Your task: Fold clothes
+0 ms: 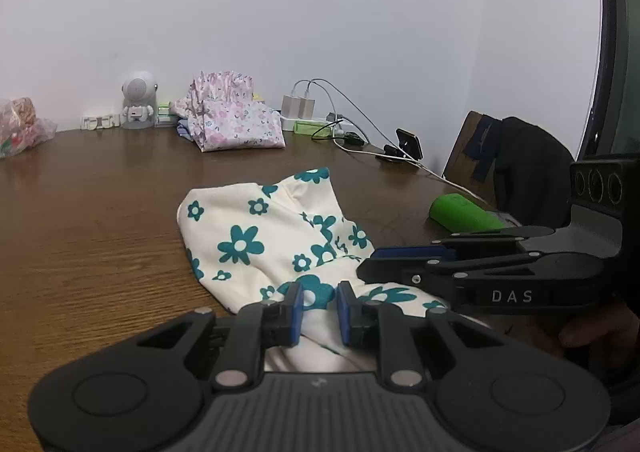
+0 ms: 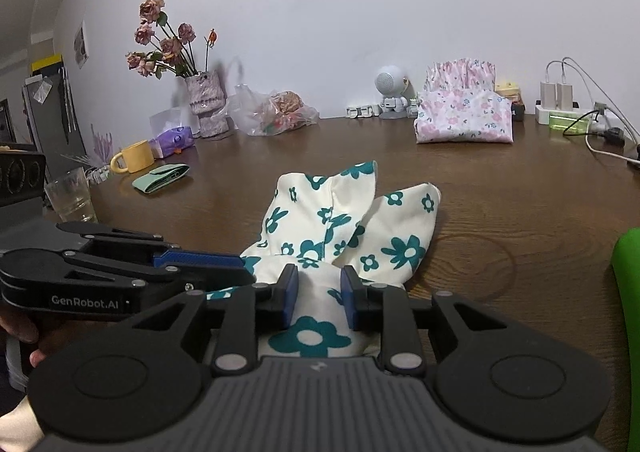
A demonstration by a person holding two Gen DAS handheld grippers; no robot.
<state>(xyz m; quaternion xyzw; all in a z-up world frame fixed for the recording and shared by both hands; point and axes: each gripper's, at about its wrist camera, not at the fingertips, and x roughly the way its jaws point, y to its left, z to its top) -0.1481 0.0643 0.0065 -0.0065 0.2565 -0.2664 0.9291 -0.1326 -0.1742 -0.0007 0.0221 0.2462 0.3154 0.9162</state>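
Note:
A cream garment with teal flowers (image 1: 256,228) lies bunched on the brown wooden table (image 1: 100,220). Its near end rises into both grippers. My left gripper (image 1: 319,292) is shut on a gathered fold of the cloth, which is pinched between its blue pads. In the right wrist view, my right gripper (image 2: 319,280) is likewise shut on the garment (image 2: 384,236), with a teal flower showing between its fingers. The two grippers sit side by side: the right gripper (image 1: 368,264) comes in from the right, and the left gripper (image 2: 246,270) from the left. A hand is partly visible behind each.
Folded pink floral clothes (image 2: 464,116) sit at the back by the wall, with chargers and cables (image 2: 560,100) beside them. A green cylinder (image 1: 460,212) lies at the right. A glass (image 2: 74,196), yellow mug (image 2: 134,160), green wallet (image 2: 160,178) and vase (image 2: 206,100) stand at the left.

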